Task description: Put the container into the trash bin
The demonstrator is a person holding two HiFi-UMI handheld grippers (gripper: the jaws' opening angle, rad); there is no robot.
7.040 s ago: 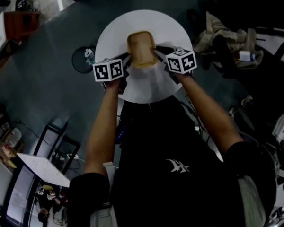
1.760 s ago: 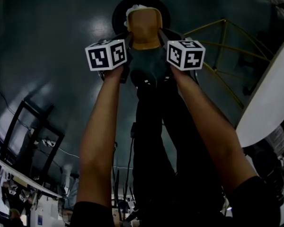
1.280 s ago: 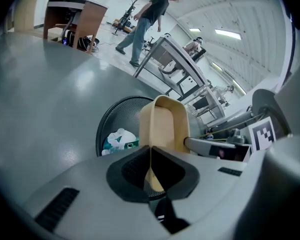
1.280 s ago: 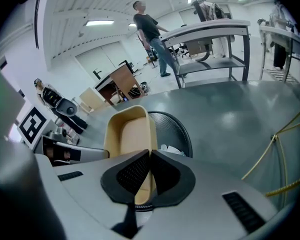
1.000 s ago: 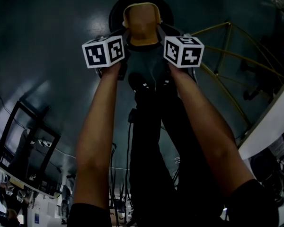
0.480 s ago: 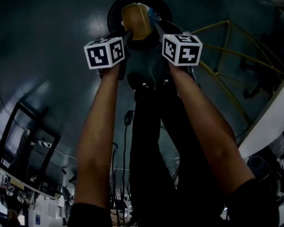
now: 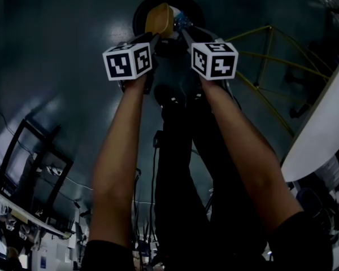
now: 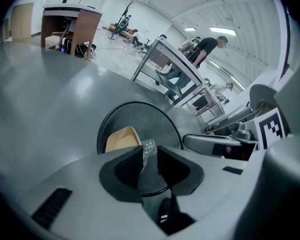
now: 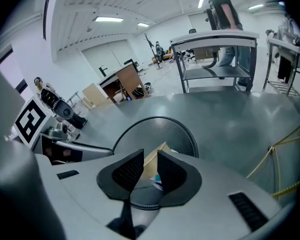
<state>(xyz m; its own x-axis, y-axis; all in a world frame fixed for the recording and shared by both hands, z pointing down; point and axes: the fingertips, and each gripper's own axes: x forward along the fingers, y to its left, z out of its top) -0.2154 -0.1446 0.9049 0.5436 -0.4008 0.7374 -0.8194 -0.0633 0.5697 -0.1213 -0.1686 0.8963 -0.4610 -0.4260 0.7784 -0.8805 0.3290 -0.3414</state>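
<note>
The left gripper has its dark ribbed jaws apart and closing. They pinch nothing. A small crumpled piece of clear plastic shows at the far end of the gap, and whether it lies between the pads or beyond them cannot be told. The right gripper, just to its right, also holds its jaws spread. A tan surface fills the gap beyond them, with no pad seen pressing on it. That surface is the tan, shallow paper container. It stands tilted on edge inside the round black wire-mesh trash bin, leaning at the bin's left side. A small blue-and-white scrap lies to its right in the bin. Both grippers hang over the bin's near rim. The bin stands on a glossy grey floor, with a yellow tube frame to the right and the edge of a white round table nearer right.
</note>
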